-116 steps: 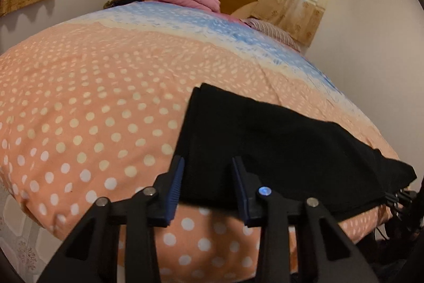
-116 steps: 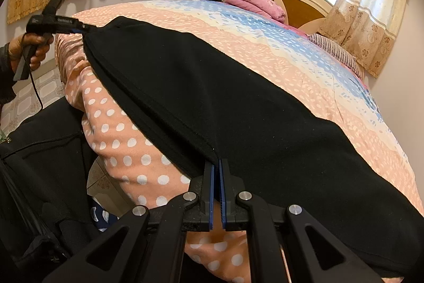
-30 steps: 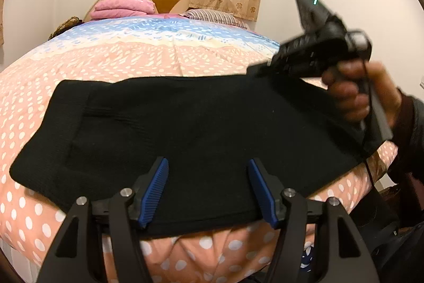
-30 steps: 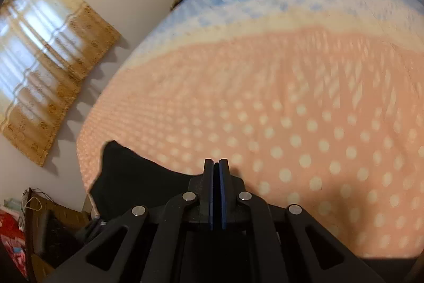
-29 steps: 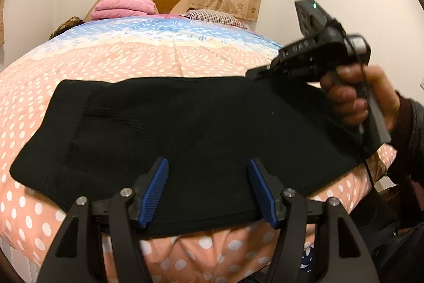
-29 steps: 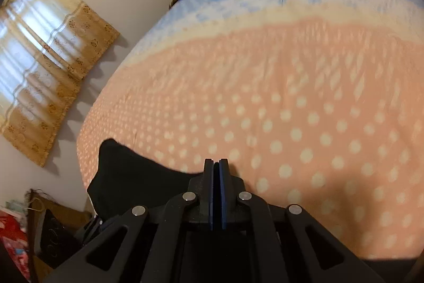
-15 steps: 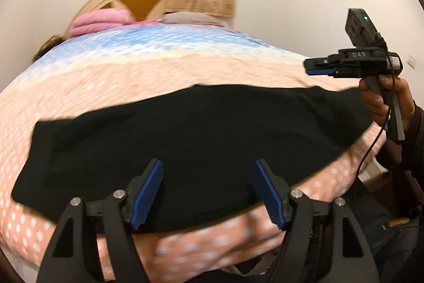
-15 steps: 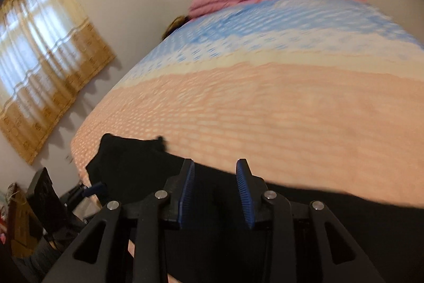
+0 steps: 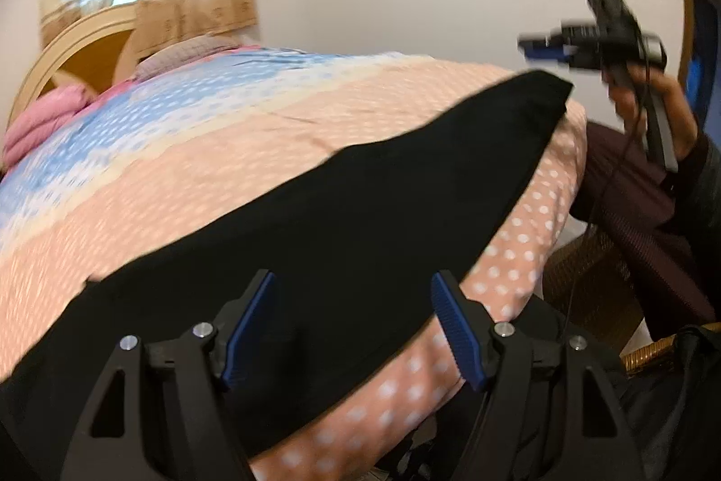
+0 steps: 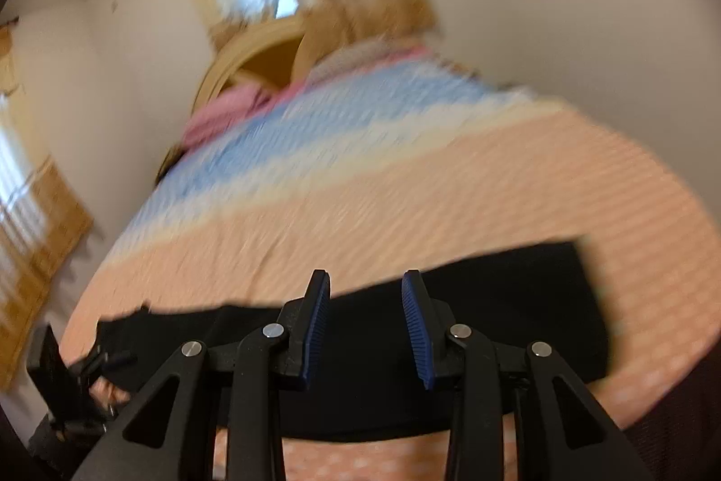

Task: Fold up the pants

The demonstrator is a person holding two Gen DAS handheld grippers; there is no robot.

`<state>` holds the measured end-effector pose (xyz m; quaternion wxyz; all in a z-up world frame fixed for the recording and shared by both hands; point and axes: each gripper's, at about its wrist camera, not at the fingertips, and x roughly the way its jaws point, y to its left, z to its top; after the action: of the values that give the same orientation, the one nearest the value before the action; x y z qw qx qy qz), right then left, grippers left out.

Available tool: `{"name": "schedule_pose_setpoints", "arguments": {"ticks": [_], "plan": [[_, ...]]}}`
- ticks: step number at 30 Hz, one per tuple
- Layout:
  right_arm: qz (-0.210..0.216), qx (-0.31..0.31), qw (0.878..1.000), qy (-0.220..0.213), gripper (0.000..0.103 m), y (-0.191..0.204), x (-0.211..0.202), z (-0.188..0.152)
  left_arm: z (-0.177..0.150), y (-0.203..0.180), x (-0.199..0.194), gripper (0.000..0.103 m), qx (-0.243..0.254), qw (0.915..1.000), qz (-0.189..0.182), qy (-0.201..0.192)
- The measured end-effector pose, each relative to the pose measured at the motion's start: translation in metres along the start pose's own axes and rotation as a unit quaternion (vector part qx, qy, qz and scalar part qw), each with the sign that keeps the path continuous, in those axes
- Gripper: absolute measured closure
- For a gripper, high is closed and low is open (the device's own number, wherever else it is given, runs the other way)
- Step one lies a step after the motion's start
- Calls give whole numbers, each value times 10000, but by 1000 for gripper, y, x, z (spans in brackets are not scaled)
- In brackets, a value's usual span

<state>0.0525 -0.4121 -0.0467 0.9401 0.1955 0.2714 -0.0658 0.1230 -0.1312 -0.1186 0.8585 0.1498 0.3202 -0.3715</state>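
The black pants [image 9: 342,219] lie folded in a long band on the bed [image 9: 225,147], across and just beyond the tips of both tools. The left tool [image 9: 356,323] hangs above them with its jaws wide and nothing between them, and off to its upper right the right tool [image 9: 547,48] shows in a hand [image 9: 662,107], clear of the cloth. In its own view the right tool [image 10: 366,323] stands partly parted and empty, its jaws having just been opening.
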Motion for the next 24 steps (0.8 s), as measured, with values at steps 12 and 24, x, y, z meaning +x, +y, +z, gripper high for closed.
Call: {"name": "schedule_pose_setpoints", "arguments": {"ticks": [12,24], "plan": [[-995,382,9930,508,68,-101,-36,18,-5,-6,44,30,-231,9979,-273,532],[-100,394,9932,1088,68,-80,-15,3,-8,-14,45,29,-257,9983,-242,467]]}}
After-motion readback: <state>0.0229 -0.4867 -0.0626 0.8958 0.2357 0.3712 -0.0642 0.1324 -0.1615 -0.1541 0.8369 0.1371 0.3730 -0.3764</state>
